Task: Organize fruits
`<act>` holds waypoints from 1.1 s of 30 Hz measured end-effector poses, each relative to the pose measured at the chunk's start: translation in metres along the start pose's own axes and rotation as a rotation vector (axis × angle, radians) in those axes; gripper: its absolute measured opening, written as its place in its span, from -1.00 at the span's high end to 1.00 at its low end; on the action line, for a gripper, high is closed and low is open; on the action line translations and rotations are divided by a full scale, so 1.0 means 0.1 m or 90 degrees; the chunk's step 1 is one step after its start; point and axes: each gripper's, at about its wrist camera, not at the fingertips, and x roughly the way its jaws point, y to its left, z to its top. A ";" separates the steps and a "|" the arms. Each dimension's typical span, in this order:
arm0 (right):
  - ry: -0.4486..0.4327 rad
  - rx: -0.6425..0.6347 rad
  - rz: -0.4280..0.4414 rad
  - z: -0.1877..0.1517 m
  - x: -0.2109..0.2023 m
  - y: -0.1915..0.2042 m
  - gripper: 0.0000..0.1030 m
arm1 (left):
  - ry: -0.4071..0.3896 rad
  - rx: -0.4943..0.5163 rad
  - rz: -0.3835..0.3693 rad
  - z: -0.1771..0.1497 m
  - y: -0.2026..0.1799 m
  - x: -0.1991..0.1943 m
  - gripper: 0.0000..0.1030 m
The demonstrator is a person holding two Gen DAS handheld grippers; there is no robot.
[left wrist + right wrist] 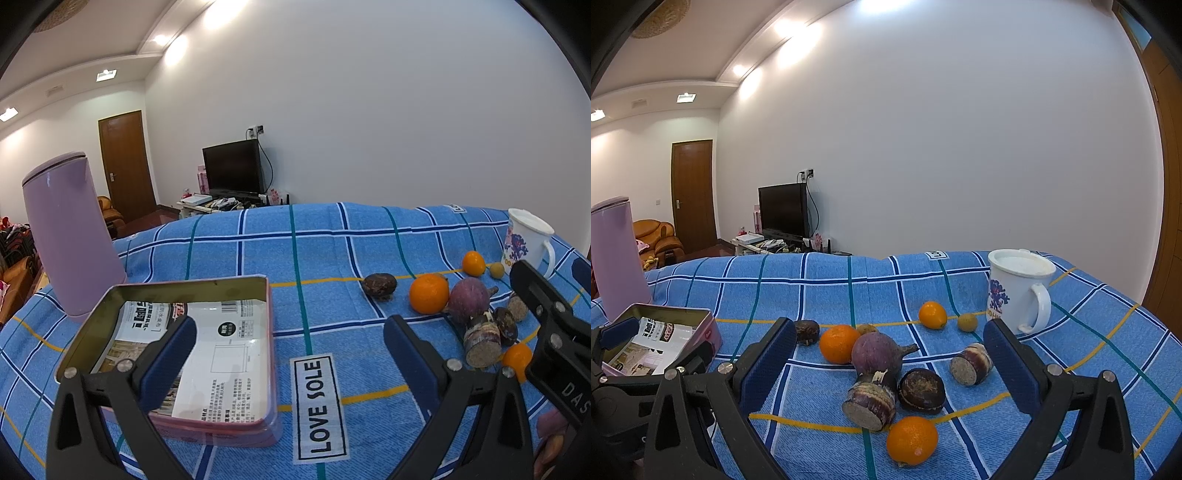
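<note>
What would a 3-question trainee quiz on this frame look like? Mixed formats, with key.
1. True or false: the pink tin already holds fruit.
2. What is nearest the white mug? A the large orange; B the small yellowish fruit; C the purple kettle.
3. Fill in: both the left tongs and the right tongs are ____.

Key: 1 false, only printed paper lies inside; 2 B; 3 open, holding nothing.
</note>
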 end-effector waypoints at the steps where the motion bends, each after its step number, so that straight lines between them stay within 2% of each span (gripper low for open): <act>1: 0.000 0.000 0.000 0.00 0.00 0.00 -0.98 | 0.000 0.000 0.000 0.00 0.00 0.00 -1.00; 17: 0.023 0.031 0.015 0.01 0.06 -0.10 -0.98 | 0.007 0.001 0.000 0.00 0.00 0.02 -1.00; 21: 0.050 0.062 0.024 -0.01 0.08 -0.24 -0.97 | 0.006 0.003 -0.003 -0.01 -0.01 0.02 -1.00; 25: 0.100 0.099 0.013 -0.08 0.10 -0.57 -0.94 | 0.010 0.010 -0.007 -0.02 -0.03 0.01 -1.00; 26: 0.110 0.109 0.011 -0.10 0.10 -0.67 -0.91 | 0.011 0.011 -0.006 -0.02 -0.03 0.01 -1.00; 28: 0.137 0.122 0.005 -0.15 0.06 -0.86 -0.56 | 0.014 0.013 -0.009 -0.02 -0.04 0.01 -1.00; 31: 0.208 0.142 0.015 -0.27 0.08 -1.09 -0.14 | 0.019 0.021 -0.022 -0.03 -0.07 0.01 -1.00; 33: 0.246 0.152 0.049 -0.33 0.10 -1.14 -0.10 | 0.018 0.031 -0.034 -0.04 -0.11 -0.01 -1.00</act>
